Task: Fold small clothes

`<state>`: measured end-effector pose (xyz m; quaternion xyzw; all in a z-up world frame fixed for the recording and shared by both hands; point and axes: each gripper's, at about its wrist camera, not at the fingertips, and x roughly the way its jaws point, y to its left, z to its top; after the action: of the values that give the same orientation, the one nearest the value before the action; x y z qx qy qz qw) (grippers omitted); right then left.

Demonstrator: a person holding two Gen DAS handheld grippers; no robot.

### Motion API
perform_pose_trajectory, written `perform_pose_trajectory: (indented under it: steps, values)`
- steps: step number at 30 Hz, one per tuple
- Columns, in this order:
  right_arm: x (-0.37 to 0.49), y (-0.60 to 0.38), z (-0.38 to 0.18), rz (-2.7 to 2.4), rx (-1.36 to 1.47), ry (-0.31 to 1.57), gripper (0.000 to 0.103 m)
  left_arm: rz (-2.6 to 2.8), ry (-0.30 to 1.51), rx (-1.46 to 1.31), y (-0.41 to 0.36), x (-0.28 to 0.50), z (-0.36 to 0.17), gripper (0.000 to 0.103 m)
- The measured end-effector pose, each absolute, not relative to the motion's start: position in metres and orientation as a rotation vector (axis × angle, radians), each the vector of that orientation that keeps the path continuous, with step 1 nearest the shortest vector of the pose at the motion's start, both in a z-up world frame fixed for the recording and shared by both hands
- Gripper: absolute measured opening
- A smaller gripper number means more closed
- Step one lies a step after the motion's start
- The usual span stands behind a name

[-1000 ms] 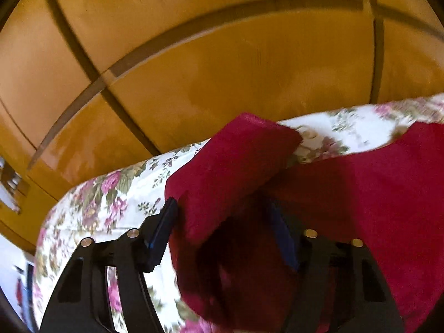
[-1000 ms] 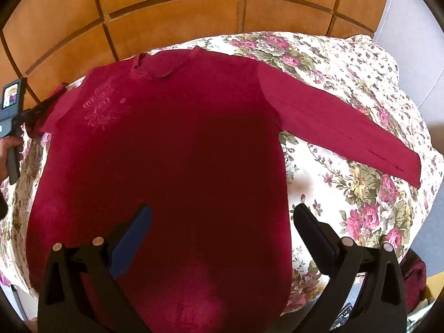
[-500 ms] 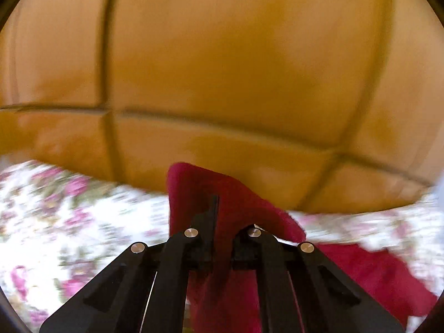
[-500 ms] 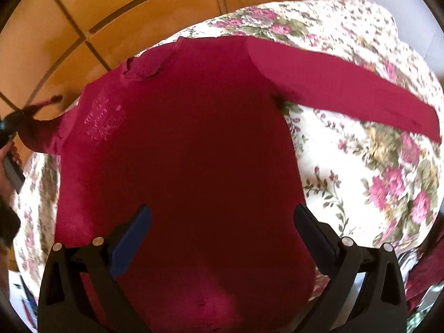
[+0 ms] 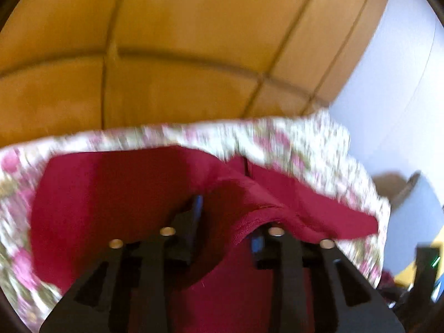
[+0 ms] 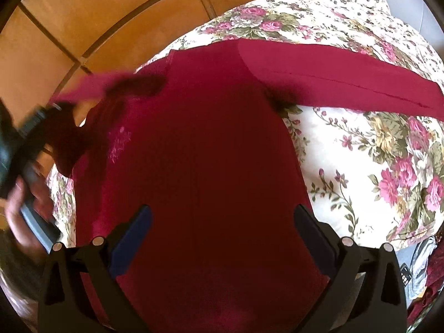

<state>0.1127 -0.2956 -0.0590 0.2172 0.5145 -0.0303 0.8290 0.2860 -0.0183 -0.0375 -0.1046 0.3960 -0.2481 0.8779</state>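
Lying flat, red shirt (image 6: 205,166) — collar toward the tiles (image 6: 83,22).

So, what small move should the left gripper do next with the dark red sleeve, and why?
Probably lay the dark red sleeve flat across the red shirt's body and withdraw: the left gripper jaws have just been opening, with the cuff draped loosely between them.

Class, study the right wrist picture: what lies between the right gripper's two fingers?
In the right wrist view, only the red shirt body shows between the open right gripper fingers, spread flat on the floral cover; nothing is gripped.
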Motion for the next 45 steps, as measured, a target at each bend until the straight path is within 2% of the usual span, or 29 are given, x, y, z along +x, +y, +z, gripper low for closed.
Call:
perform_pose_trajectory:
  steps: [6,9,11,14,18,23,25,27,28,29,33,36,37,38,39,40,45]
  values:
    - [0.138,-0.295,-0.061,0.021,0.561,1.033,0.099,-0.538,0.804,-0.235,0.011,0.240,-0.069,0.072]
    - [0.159,-0.285,-0.070,0.065,0.587,1.040,0.090,-0.567,0.770,-0.167,0.029,0.213,-0.075,0.074]
    - [0.170,-0.278,-0.083,0.088,0.643,1.078,0.086,-0.544,0.751,-0.124,0.037,0.203,-0.075,0.081]
    - [0.176,-0.266,-0.101,0.051,0.692,1.174,0.088,-0.528,0.756,-0.188,0.055,0.198,-0.083,0.081]
    - [0.174,-0.250,-0.100,0.106,0.712,1.179,0.092,-0.491,0.792,-0.292,0.059,0.202,-0.097,0.083]
    - [0.178,-0.224,-0.109,0.129,0.612,1.220,0.092,-0.466,0.767,-0.250,0.048,0.197,-0.099,0.088]
    - [0.180,-0.211,-0.111,0.130,0.506,1.221,0.072,-0.456,0.768,-0.228,0.048,0.192,-0.096,0.088]
    - [0.186,-0.200,-0.107,0.146,0.365,1.224,0.025,-0.454,0.775,-0.205,0.049,0.184,-0.094,0.088]
    - [0.188,-0.199,-0.103,0.160,0.335,1.212,0.012,-0.454,0.776,-0.194,0.050,0.180,-0.092,0.088]
    - [0.190,-0.202,-0.096,0.161,0.324,1.187,0.006,-0.456,0.771,-0.191,0.053,0.175,-0.090,0.092]
    - [0.212,-0.234,-0.048,0.040,0.252,0.953,0.006,-0.423,0.679,-0.206,0.074,0.156,-0.075,0.093]
    - [0.237,-0.261,-0.041,-0.036,0.255,0.839,0.007,-0.355,0.634,-0.211,0.088,0.159,-0.069,0.093]
    - [0.244,-0.270,-0.045,-0.039,0.283,0.814,0.010,-0.305,0.628,-0.217,0.092,0.164,-0.068,0.093]
    - [0.249,-0.278,-0.052,-0.044,0.320,0.807,0.033,-0.270,0.628,-0.226,0.095,0.169,-0.068,0.093]
    - [0.250,-0.287,-0.060,-0.054,0.356,0.826,0.081,-0.225,0.634,-0.240,0.097,0.178,-0.070,0.093]
    - [0.250,-0.295,-0.069,-0.087,0.398,0.866,0.089,-0.184,0.641,-0.251,0.099,0.186,-0.072,0.093]
    - [0.236,-0.307,-0.089,-0.058,0.603,1.006,0.066,-0.085,0.670,-0.268,0.100,0.225,-0.082,0.093]
